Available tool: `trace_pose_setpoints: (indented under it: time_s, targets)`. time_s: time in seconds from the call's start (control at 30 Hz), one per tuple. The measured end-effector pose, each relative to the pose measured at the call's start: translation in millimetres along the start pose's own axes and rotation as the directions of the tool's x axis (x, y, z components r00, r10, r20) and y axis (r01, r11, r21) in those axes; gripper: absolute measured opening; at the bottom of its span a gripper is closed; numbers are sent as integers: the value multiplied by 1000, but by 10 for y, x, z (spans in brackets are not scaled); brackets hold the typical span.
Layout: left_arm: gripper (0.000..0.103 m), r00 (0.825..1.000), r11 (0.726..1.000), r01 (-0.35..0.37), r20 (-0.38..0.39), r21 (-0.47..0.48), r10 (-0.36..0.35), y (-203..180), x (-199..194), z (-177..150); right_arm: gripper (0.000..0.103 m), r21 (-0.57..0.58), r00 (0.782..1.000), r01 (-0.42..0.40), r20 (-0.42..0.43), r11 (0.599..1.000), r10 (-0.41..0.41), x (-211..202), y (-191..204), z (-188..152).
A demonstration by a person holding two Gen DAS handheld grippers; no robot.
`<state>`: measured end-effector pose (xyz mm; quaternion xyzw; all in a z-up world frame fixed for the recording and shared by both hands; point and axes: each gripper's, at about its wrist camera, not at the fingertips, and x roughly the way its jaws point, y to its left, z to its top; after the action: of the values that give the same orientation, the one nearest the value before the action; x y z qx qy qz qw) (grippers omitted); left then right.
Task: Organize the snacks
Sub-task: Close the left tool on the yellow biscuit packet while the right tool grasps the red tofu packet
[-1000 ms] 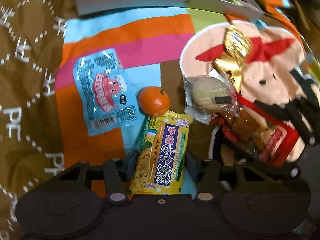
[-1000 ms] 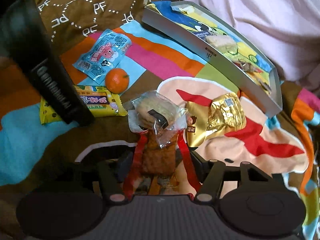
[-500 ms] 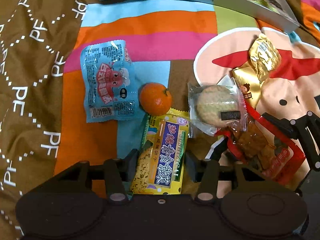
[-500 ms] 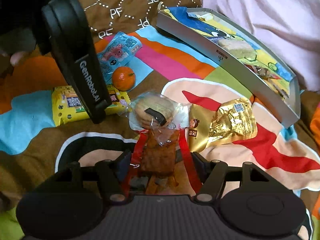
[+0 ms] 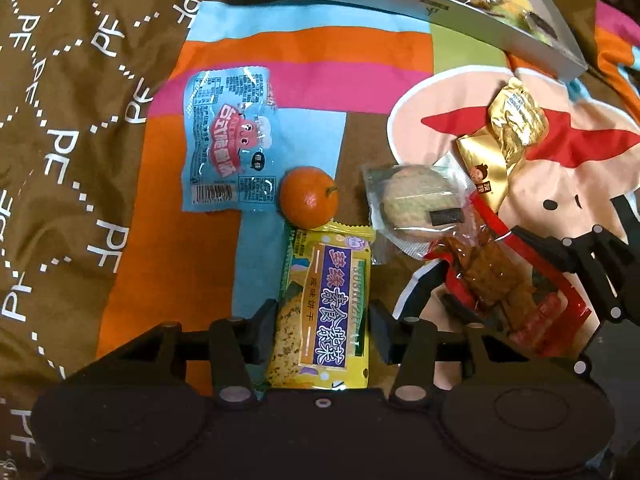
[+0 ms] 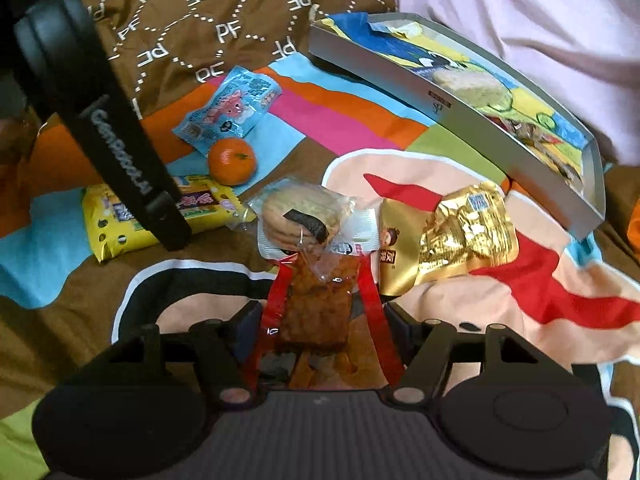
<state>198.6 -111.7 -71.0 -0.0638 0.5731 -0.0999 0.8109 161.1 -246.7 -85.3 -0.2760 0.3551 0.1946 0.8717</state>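
A yellow biscuit packet [image 5: 324, 304] lies on the patterned blanket, just below a small orange [image 5: 308, 196]. My left gripper [image 5: 322, 332] straddles its near end, jaws closing, pads against both long edges. A red-edged packet of brown snack [image 6: 320, 300] lies between the fingers of my right gripper [image 6: 324, 328], whose pads stand just off its sides. One left finger [image 6: 120, 140] crosses the yellow packet [image 6: 120, 232] in the right wrist view. The right gripper's fingers [image 5: 560, 248] show at the left view's right edge.
A blue sausage packet [image 5: 228, 140], a clear-wrapped round cracker [image 5: 416, 200] and a gold packet [image 5: 508, 132] lie around. A grey tray [image 6: 380, 68] with a few snacks in it sits at the back. Pink cloth [image 6: 520, 8] rises behind it.
The left view has rolled, bringing more of the tray and the right gripper into sight. The right gripper has drawn closer over the red packet and its fingers stand slightly wider.
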Motion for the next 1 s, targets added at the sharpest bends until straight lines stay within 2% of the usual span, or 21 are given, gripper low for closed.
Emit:
trace_pose_setpoints:
  time_s: [0.1, 0.33, 0.5, 0.6, 0.73, 0.9, 1.0]
  targets:
    - [50, 999, 999, 24, 24, 22, -24, 74, -11, -40, 73, 16, 1000, 0, -2, 1000, 0, -15, -17, -19]
    - [50, 989, 985, 65, 124, 158, -85, 267, -76, -136, 78, 84, 1000, -12, -13, 996, 13, -75, -96, -110]
    - [49, 971, 980, 118, 186, 162, -148, 403, -73, -236, 79, 116, 1000, -16, -20, 993, 19, -57, -110, -127]
    - [49, 959, 978, 131, 229, 161, -166, 439, -75, -320, 74, 136, 999, -10, -30, 991, 15, -43, -81, -120]
    - [49, 949, 975, 98, 276, 200, -152, 309, -46, -407, 67, 71, 998, 57, -34, 996, -55, -68, 98, -73]
    - [48, 943, 978, 144, 279, 149, -182, 338, -68, -445, 55, -139, 978, 202, -15, 969, -206, -54, 487, -5]
    - [48, 940, 976, 171, 273, 134, -202, 346, -90, -465, 51, -114, 979, 197, -24, 974, -201, -55, 483, 12]
